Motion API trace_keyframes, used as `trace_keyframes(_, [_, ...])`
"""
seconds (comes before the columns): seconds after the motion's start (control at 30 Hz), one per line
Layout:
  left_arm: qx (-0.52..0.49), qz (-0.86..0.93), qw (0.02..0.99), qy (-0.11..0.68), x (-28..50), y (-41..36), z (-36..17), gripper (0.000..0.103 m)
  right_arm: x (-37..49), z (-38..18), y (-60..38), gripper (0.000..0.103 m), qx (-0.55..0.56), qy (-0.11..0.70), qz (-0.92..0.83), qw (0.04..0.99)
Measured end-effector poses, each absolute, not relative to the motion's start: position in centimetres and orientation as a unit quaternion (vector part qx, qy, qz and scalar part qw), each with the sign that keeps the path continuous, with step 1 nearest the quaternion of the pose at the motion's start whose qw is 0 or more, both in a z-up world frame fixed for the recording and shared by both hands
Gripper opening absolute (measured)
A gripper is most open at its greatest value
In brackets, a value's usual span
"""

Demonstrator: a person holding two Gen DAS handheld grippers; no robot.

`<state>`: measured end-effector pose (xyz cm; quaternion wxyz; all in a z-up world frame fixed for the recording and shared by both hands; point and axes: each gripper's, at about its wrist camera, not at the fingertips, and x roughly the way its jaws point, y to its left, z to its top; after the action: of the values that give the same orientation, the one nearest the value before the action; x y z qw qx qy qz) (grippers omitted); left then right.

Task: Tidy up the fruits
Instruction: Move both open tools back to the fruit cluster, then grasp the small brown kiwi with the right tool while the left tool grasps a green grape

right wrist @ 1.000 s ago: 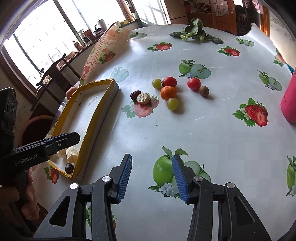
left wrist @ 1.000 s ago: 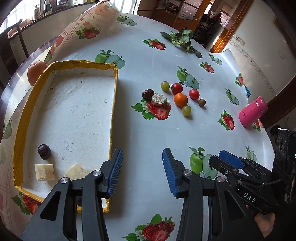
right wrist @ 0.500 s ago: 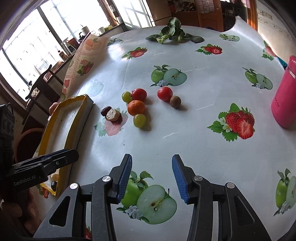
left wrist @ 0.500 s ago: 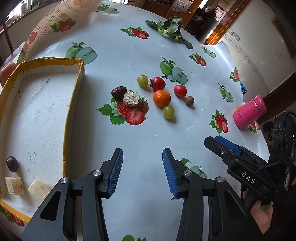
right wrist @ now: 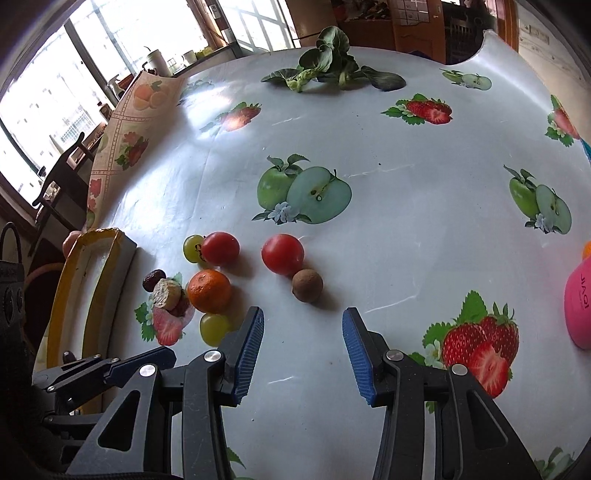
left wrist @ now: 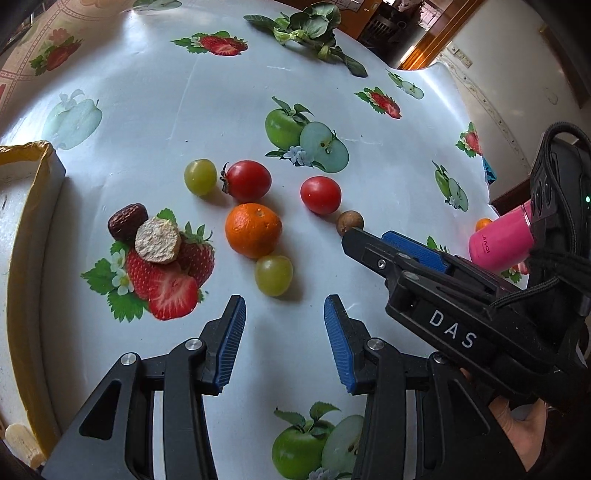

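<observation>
Fruits (left wrist: 253, 229) clustered mid-table, tray (left wrist: 35, 206) at left edge; left gripper (left wrist: 284, 338), right gripper (right wrist: 303, 352) both agape

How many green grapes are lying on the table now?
2. One green grape lies left of the stemmed red tomato; the other lies just in front of the orange. None seems hidden.

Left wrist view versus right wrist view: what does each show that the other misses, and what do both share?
Only the left wrist view shows a pale chunk at the tray's near corner and the right claw from the side, near the small brown fruit.

Only the right wrist view shows the windows, the chair and the left claw from the side.

Both show the orange, two red tomatoes, two green grapes, the dark date, leafy greens, the pink bottle and the yellow-rimmed tray. Both claws are open and empty.
</observation>
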<state>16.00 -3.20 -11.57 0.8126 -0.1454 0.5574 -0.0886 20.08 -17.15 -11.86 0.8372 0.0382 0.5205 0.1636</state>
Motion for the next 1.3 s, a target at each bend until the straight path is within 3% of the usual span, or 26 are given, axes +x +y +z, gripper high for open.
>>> trace_keyframes(0.2, [-0.135,-0.083,0.813,0.56,17.7,-3.6,-12.7,0.041,22.0,-13.2,-16.5,0.044,0.029,0.528,0.168,0.832])
trace_keyframes(0.27, [-0.13,-0.086,0.817,0.555,18.1,-3.8,-12.7,0.041,22.3,-13.3,-16.5,0.032,0.025,0.528,0.166,0.832])
trace_keyframes(0.33, [-0.127,-0.088,0.818,0.555,18.3,-3.8,-12.8,0.027,22.5,-13.3,-16.6,0.021,0.028,0.53,0.168,0.831])
trace_keyframes(0.4, [-0.121,-0.087,0.818,0.555,18.3,-3.6,-12.9,0.021,22.2,-13.1,-16.8,0.021,0.025,0.527,0.166,0.833])
trace_keyframes(1.3, [-0.121,-0.065,0.837,0.53,8.4,3.0,-8.2,0.02,11.3,-8.5,-15.1,0.021,0.059,0.504,0.202,0.838])
